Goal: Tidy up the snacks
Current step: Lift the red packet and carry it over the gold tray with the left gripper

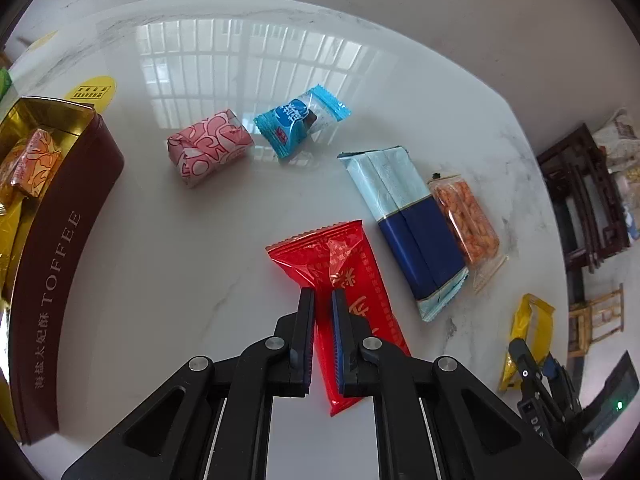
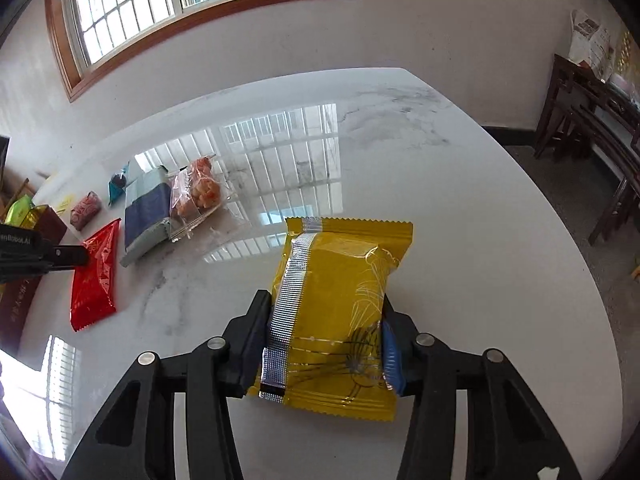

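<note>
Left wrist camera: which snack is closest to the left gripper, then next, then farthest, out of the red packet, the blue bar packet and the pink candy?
1. Red packet: pinched between the fingers of the left gripper, so nearest.
2. Blue bar packet: lying just to the right of the red one.
3. Pink candy: farthest, up and to the left, near the toffee tin.
</note>
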